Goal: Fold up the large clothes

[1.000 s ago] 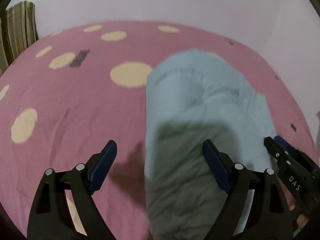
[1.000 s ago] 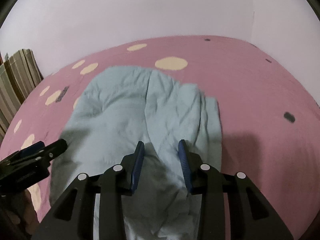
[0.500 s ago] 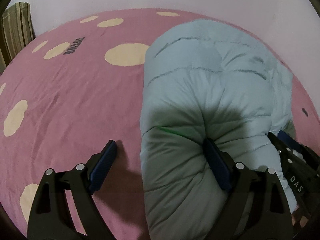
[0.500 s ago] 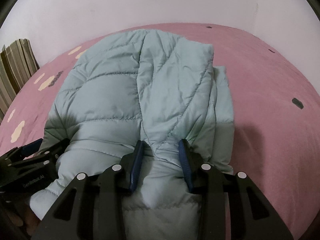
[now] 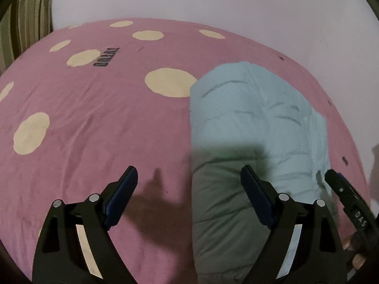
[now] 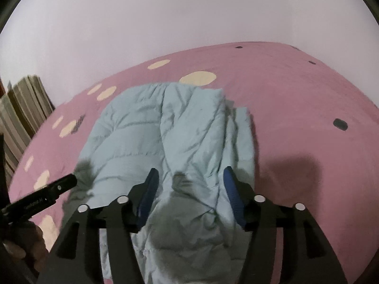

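On the right half of the bed point(image 5: 94, 123), near the camera, lies the jacket point(image 5: 255, 127), a pale blue-grey quilted puffer folded into a long, thick bundle that runs from the near edge toward the far wall point(image 6: 165, 23). Half a second ago the right gripper point(image 6: 189, 189) had its jaws pinched on a ridge of the padding and the bundle bulged up high and close; now those jaws stand apart, straddling the fabric without clamping it, and the jacket has sunk back flat onto the bedspread. The left gripper point(image 5: 189, 184) has its jaws spread wide, as before, one over bare bedspread and the other over the jacket's left edge, holding nothing. My reading is that a fold has just been laid down and released (the lift and drop look like the top half being carried over), so what is left is probably smoothing, or one more fold across the length.

The jacket is puffy and springy, with stitched channels that make soft ridges; its shell looks smooth and slightly shiny, so it may slip or spring open once let go. A thinner layer sticks out along its right side in the right wrist view. The bedspread is a matte pink plush with cream dots and a few small dark marks. A striped curtain point(image 6: 21, 118) hangs at the far left.
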Demonstrator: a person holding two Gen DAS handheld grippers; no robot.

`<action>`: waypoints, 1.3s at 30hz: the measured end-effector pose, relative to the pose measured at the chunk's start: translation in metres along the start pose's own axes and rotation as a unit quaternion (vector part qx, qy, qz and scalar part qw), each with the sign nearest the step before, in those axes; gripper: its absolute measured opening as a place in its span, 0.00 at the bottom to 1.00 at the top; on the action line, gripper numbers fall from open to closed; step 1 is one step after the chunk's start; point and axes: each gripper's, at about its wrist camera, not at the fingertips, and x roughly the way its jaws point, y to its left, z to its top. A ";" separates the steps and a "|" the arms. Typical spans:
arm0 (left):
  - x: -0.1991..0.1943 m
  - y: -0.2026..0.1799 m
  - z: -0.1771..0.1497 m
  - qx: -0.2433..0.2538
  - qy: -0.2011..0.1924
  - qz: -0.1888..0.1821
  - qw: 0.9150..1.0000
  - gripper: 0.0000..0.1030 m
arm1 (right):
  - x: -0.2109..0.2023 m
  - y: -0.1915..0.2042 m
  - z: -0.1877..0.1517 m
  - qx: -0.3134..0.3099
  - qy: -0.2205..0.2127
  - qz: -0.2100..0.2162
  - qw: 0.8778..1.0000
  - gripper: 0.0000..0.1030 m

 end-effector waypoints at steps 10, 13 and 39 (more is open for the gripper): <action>0.016 0.027 0.005 -0.135 0.035 -0.080 0.987 0.86 | 0.013 -0.042 0.013 0.124 0.012 0.061 0.990 0.70; 0.029 0.028 0.004 -0.163 0.054 -0.101 0.980 0.86 | 0.025 -0.051 0.012 0.161 0.027 0.078 0.984 0.70; 0.066 -0.002 -0.002 -0.164 0.082 -0.174 0.967 0.85 | 0.074 -0.049 -0.006 0.197 0.067 0.129 0.970 0.68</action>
